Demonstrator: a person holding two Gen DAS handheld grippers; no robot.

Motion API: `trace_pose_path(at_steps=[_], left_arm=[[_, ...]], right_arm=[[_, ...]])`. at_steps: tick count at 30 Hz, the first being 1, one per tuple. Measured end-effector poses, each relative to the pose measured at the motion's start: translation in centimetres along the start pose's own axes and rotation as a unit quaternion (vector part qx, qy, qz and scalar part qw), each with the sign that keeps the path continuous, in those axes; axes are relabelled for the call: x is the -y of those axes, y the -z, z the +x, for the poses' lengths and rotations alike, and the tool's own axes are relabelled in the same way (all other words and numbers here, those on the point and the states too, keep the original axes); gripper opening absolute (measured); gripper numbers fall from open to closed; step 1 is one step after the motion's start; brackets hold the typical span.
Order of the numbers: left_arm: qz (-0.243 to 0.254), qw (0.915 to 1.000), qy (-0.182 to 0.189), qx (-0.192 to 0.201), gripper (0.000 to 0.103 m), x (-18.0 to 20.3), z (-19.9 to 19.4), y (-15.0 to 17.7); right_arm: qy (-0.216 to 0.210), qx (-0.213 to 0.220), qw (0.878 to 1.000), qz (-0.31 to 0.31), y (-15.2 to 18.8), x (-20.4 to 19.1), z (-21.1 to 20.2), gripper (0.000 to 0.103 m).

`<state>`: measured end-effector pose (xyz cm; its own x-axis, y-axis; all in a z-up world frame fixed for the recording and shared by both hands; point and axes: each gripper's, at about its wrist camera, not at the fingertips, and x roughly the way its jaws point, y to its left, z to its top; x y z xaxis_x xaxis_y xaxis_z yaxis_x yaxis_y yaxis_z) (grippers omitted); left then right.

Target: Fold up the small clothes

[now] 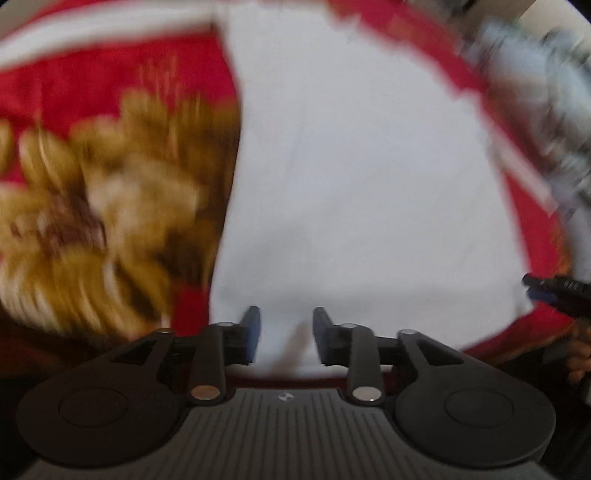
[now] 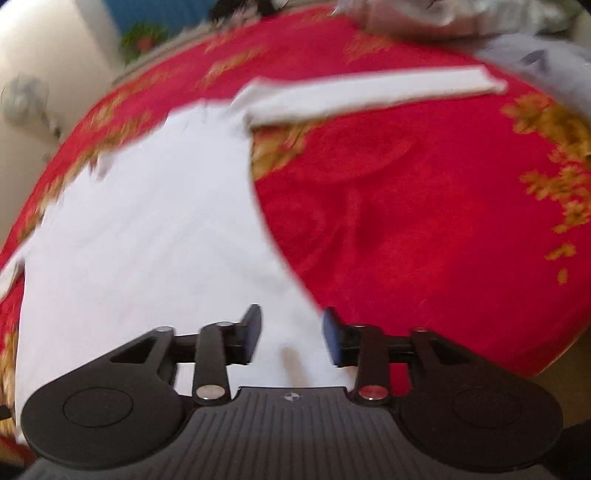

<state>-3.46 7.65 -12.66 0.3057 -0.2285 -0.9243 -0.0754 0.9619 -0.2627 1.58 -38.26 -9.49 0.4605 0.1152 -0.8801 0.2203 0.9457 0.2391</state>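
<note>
Shirt is lying flat on the red cover, sleeve still stretching out toward 1 o'clock; folding is barely starting. Left gripper and right gripper are both hovering jaws apart over the hem, gripping nothing. Right shirt edge is running toward 11 o'clock; open cover at 3 o'clock, other clothes crowding 1 o'clock.

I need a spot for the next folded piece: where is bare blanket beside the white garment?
Free: the red gold-flowered blanket right of the white long-sleeved garment, below its outstretched sleeve. A smaller bare patch lies left of the garment in the left wrist view. Crowded: the pile of grey clothes at the far right edge.
</note>
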Motion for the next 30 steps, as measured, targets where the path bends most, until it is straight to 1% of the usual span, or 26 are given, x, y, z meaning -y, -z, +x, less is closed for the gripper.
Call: trace_pose_path(at_steps=[1,2,3,5,7,9,11,13,15,17,18,19,21,24,26,28,30], left_arm=[[0.009,0.9999,-0.007,0.003,0.036,0.3,0.2,0.1],[0.021,0.9996,-0.016,0.01,0.038,0.8,-0.1,0.0],[0.029,0.9992,-0.019,0.021,0.04,1.2,-0.4,-0.1],[0.034,0.9974,-0.025,0.058,0.054,1.7,-1.4,-0.2],[0.034,0.9954,-0.027,0.086,0.06,2.0,-2.3,-0.4],[0.031,0.992,-0.031,0.119,0.06,2.3,-3.3,-0.7],[0.028,0.9865,-0.039,0.156,0.065,2.9,-4.4,-1.1],[0.032,0.9771,-0.05,0.204,0.068,3.7,-5.9,-1.6],[0.036,0.9648,-0.063,0.253,0.073,4.4,-8.2,-2.9],[0.044,0.952,-0.066,0.296,0.079,5.2,-10.0,-4.4],[0.05,0.9447,-0.065,0.318,0.08,5.6,-11.1,-5.2],[0.056,0.9375,-0.065,0.337,0.082,6.0,-12.0,-6.0],[0.071,0.9264,-0.067,0.364,0.083,6.6,-13.5,-8.0],[0.078,0.9164,-0.075,0.385,0.083,6.8,-14.7,-12.4],[0.098,0.9097,-0.087,0.394,0.083,6.6,-14.8,-15.4],[0.105,0.9065,-0.101,0.396,0.083,6.0,-14.4,-18.0],[0.105,0.9065,-0.102,0.396,0.083,4.8,-13.7,-20.0]], right_arm=[[0.011,-0.028,1.0,0.004,0.3,0.1,1.1,0.045],[0.014,-0.035,0.999,0.007,0.4,0.2,1.5,0.045],[0.019,-0.029,0.999,0.004,0.2,-0.1,1.4,0.045],[0.015,-0.003,1.0,-0.011,-0.1,-0.9,0.2,0.045],[0.007,0.019,1.0,-0.019,-0.2,-1.3,-0.6,0.046],[0.0,0.027,0.999,-0.024,-0.3,-1.6,-0.9,0.047],[-0.001,0.03,0.999,-0.031,-0.2,-2.1,-1.0,0.047],[-0.004,0.037,0.999,-0.037,0.0,-2.3,-1.3,0.047],[-0.011,0.055,0.998,-0.04,-0.1,-2.8,-1.6,0.047],[-0.016,0.076,0.996,-0.041,-0.4,-3.2,-1.7,0.047],[-0.018,0.089,0.995,-0.042,-0.6,-3.3,-1.8,0.047],[-0.019,0.099,0.994,-0.043,-0.8,-3.5,-1.8,0.047],[-0.023,0.116,0.992,-0.042,-1.1,-3.9,-2.1,0.048],[-0.025,0.127,0.991,-0.041,-1.5,-4.5,-2.1,0.048],[-0.023,0.129,0.991,-0.041,-1.6,-5.0,-2.0,0.048],[-0.025,0.133,0.99,-0.043,-1.6,-5.5,-2.0,0.048],[-0.026,0.138,0.989,-0.051,-1.7,-6.3,-2.0,0.048]])
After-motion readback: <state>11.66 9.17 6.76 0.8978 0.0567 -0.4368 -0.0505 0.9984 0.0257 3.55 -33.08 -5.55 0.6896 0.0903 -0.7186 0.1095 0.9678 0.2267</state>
